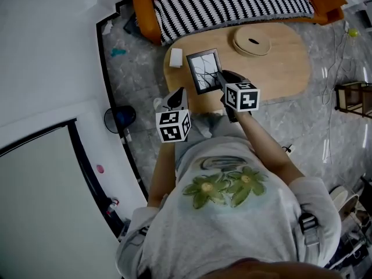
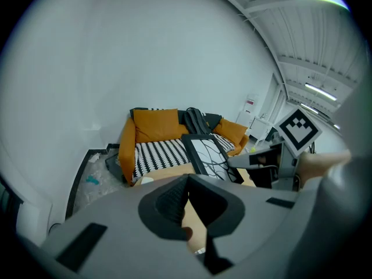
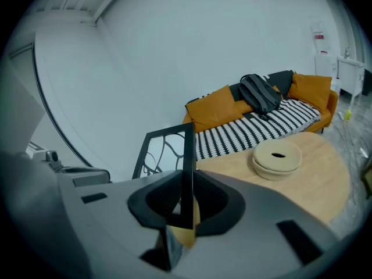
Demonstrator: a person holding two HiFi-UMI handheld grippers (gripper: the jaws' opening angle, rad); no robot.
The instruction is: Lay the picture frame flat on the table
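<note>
A black picture frame (image 1: 204, 70) with a white branch-pattern print is held up over the near-left part of the oval wooden table (image 1: 279, 68), tilted rather than flat. My right gripper (image 1: 222, 79) is shut on its right edge. In the right gripper view the frame (image 3: 168, 150) stands edge-on between the jaws of that gripper (image 3: 187, 199). My left gripper (image 1: 176, 96) hovers at the table's near edge, left of and below the frame, shut with nothing in it. The left gripper view shows its closed jaws (image 2: 187, 182), the frame (image 2: 208, 154) beyond, and the right gripper (image 2: 256, 158) on it.
A round wooden lidded dish (image 1: 251, 40) sits at the table's far side, and a small white object (image 1: 175, 57) lies at its left end. An orange sofa (image 1: 142, 10) with a striped throw (image 1: 232, 4) stands behind. A white wall (image 1: 52, 45) is at the left.
</note>
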